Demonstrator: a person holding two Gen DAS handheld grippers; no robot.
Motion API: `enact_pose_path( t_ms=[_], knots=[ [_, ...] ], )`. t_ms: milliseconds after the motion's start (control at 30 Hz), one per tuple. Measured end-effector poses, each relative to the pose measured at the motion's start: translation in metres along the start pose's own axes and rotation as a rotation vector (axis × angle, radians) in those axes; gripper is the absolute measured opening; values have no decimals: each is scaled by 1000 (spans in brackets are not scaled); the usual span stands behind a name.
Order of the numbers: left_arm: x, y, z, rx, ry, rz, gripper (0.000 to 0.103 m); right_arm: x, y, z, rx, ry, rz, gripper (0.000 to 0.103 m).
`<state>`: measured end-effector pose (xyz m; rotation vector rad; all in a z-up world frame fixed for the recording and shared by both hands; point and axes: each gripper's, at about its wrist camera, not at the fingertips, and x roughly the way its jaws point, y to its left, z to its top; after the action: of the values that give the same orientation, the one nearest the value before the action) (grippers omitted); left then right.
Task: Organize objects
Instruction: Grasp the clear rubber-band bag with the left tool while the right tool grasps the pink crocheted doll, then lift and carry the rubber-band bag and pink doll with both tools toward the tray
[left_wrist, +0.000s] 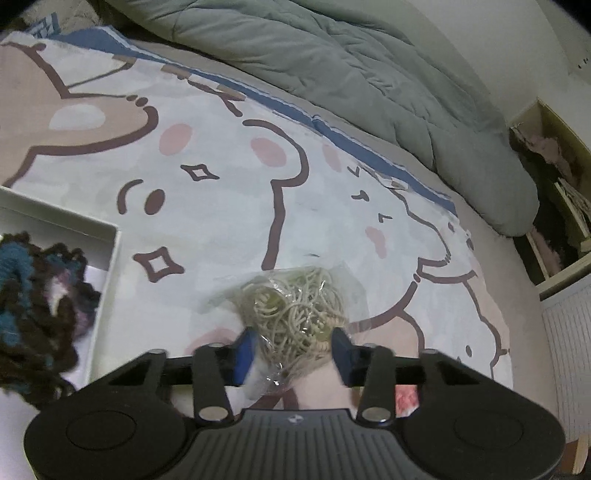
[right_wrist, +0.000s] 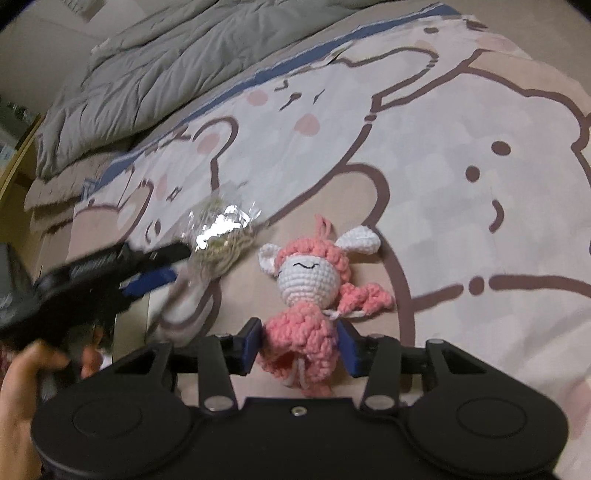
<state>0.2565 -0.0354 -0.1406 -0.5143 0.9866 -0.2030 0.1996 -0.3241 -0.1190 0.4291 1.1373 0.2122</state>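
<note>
- Left hand-held gripper (left_wrist: 293, 347) pinching a clear plastic bag (left_wrist: 295, 306) stuffed with tangled beige elastic loops, blue pads (left_wrist: 245, 347) pressed against either side of the bundle.
- Bag crinkled and glossy, flashing a bright glare in the right wrist view (right_wrist: 218, 230); loops thin, pale tan, knotted into a loose ball.
- Held above the cartoon bear bedsheet (left_wrist: 221, 177), whether lifted clear or brushing the fabric hard to tell.
- Off to the left side of the bed, a white open box (left_wrist: 110, 251) with a dark blue, brown and purple crocheted piece (left_wrist: 33, 302) spilling over its rim.
- Right hand-held gripper (right_wrist: 300, 345) spread around a crocheted pink sheep doll (right_wrist: 306, 295), blue fingers flanking its body; contact with the yarn not certain.
- Doll lying flat on its back on the sheet: white face with closed stitched eyes, white ears, curly pink wool, small pink loop on top, pale legs toward the gripper.
- Bag and doll just beside each other in the right wrist view, bag to the doll's left.
- Grey quilted duvet (right_wrist: 147, 74) bunched along the far edge of the bed.
</note>
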Motion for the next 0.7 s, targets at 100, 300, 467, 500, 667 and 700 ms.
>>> enact_pose_path(
  t_ms=[100,300,467,500,667,700],
  knots=[
    [5,-1,0,3,15,-26,3,-1,0,-1,-15,6,0,46],
    [-1,-11,-3,86,41,-35,0,4,-7,2,59,5,26,50],
    [-16,-13,-13,128,82,-32,0,4,-10,5,120,-17,51,51],
    [-19,-13,-16,137,92,-31,0,5,-11,5,131,-16,51,51],
    [-38,-10,-36,185,163,-44,0,17,-13,3,137,0,10,51],
    [-41,-10,-41,197,182,-46,0,20,-13,2,138,7,4,51]
  ],
)
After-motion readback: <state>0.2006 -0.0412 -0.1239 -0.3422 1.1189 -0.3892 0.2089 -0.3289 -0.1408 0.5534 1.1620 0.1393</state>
